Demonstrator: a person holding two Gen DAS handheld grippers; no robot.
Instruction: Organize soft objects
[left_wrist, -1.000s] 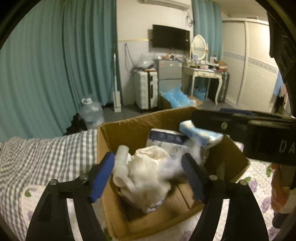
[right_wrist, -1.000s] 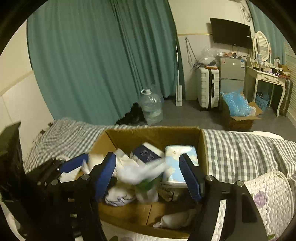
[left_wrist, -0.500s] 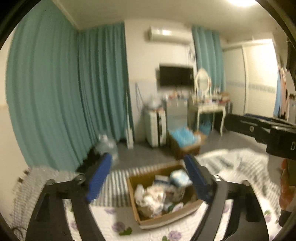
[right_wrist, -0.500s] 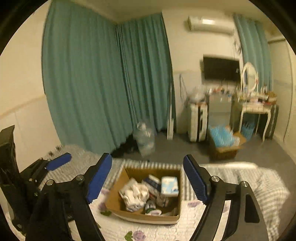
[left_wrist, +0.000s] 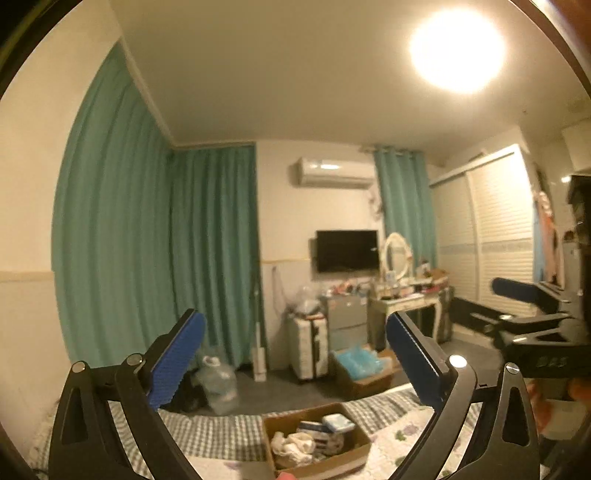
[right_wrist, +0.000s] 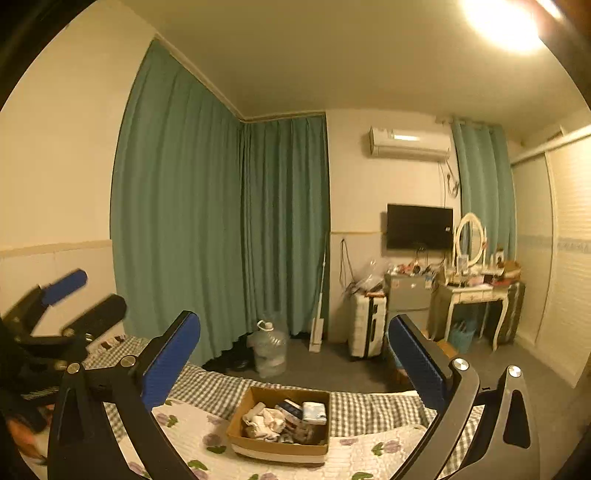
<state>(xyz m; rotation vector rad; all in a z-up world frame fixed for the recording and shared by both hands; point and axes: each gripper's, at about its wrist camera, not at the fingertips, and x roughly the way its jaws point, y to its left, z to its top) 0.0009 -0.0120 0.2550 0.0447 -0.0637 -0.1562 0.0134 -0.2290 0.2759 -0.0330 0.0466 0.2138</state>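
Note:
A brown cardboard box (right_wrist: 242, 413) sits on the bed, far below both grippers; it also shows in the left wrist view (left_wrist: 364, 441). It holds white cloths (right_wrist: 266, 421), a pale blue tissue pack (right_wrist: 314, 411) and a dark blue pack (right_wrist: 290, 406). My left gripper (left_wrist: 295, 354) is open and empty, raised high above the bed. My right gripper (right_wrist: 295, 354) is open and empty, also raised high. The right gripper shows at the right of the left wrist view (left_wrist: 517, 302). The left gripper shows at the left of the right wrist view (right_wrist: 74, 295).
The bed has a flowered quilt (right_wrist: 184, 428) and a grey checked sheet (right_wrist: 207, 387). On the floor beyond stand a water jug (right_wrist: 269, 347), a white suitcase (right_wrist: 367, 325), a box of blue items (left_wrist: 360, 363) and a dressing table (right_wrist: 472, 295). Teal curtains (right_wrist: 221, 229) hang behind.
Both grippers have risen far up and back from the box, which now looks small and distant. Both stay open and empty.

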